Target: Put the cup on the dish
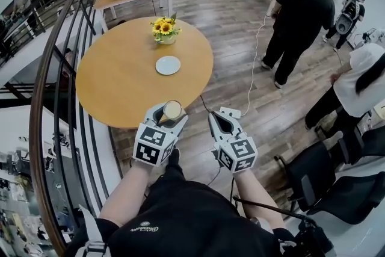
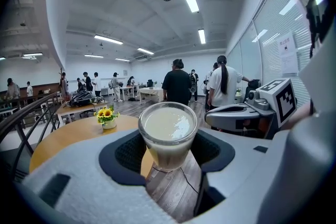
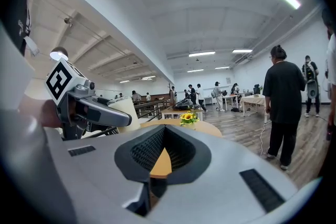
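In the head view, the lower wall and base of the cup (image 1: 172,109) were hidden between the jaws of the left gripper (image 1: 169,114). Part of the near edge of the table (image 1: 120,84) was covered by that gripper. In the right gripper view, the table was seen only as a narrow wedge between the parted jaws of the right gripper (image 3: 164,140); the rest was covered by the gripper's body. A person in white (image 1: 360,78) was cut off by the head view's right edge. The distant people (image 2: 89,81) were too small to be told apart.
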`<state>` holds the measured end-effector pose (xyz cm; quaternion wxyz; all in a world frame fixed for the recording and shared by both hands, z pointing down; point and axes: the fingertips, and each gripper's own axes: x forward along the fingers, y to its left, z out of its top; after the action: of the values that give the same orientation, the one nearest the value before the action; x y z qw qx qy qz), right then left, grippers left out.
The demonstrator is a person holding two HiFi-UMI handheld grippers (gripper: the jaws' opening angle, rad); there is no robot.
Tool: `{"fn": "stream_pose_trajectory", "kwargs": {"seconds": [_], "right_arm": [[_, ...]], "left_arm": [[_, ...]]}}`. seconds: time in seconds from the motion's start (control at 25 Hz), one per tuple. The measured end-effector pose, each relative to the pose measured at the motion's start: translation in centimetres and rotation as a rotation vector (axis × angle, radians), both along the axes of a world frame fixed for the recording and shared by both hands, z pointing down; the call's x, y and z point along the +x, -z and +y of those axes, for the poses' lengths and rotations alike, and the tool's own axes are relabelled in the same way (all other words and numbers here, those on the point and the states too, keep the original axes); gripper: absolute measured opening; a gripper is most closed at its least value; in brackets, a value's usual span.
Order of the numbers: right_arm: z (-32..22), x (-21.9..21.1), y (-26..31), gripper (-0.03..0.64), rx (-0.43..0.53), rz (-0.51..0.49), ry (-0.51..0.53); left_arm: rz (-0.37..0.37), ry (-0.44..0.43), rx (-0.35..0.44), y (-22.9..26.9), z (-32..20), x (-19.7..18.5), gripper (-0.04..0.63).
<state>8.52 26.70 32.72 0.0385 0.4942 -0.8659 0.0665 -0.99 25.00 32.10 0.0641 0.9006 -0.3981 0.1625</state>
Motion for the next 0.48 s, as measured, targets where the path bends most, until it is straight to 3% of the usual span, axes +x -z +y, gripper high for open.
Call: {"fn": "stream_pose_trajectory", "kwargs": {"seconds": [0.48], "right_arm": [[-9.8, 0.1, -0.9, 0.002, -0.032, -0.003, -0.025]], "left_arm": [[0.001, -0.013, -0.019, -0.7, -10.1, -0.2, 0.258]]}}
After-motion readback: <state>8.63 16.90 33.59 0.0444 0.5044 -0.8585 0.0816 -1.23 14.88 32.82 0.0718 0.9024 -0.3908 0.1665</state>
